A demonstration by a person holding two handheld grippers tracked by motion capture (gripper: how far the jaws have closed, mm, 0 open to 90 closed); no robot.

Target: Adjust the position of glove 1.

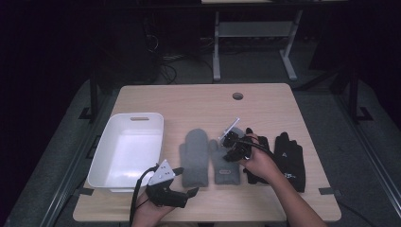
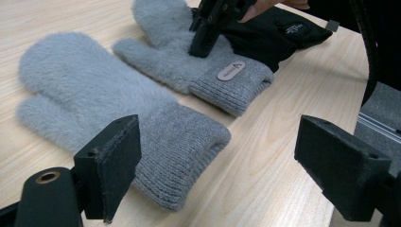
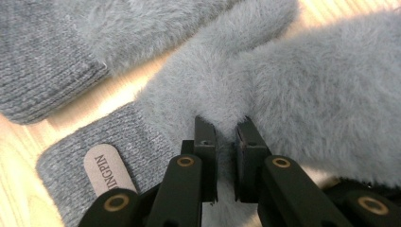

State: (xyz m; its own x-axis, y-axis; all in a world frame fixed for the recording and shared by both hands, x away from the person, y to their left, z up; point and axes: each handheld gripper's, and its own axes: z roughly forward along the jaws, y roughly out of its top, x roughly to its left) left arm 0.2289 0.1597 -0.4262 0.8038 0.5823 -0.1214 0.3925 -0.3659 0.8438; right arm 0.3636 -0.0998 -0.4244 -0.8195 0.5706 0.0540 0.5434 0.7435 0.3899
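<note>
Fluffy grey mitten [image 3: 302, 90], ribbed cuff, oval label, pinched in right gripper [image 3: 226, 137]

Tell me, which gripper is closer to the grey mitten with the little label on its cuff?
Right. The right gripper is pinching the fuzzy grey mitten with the label. The left gripper sits open near the table's front edge, beside the other grey mitten's cuff, apart from it.

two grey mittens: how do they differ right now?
The left grey mitten lies free on the table; the right grey mitten is pinched by the right gripper. The right one shows a brand patch on its cuff; the left shows none. Both are fluffy with ribbed cuffs.
</note>
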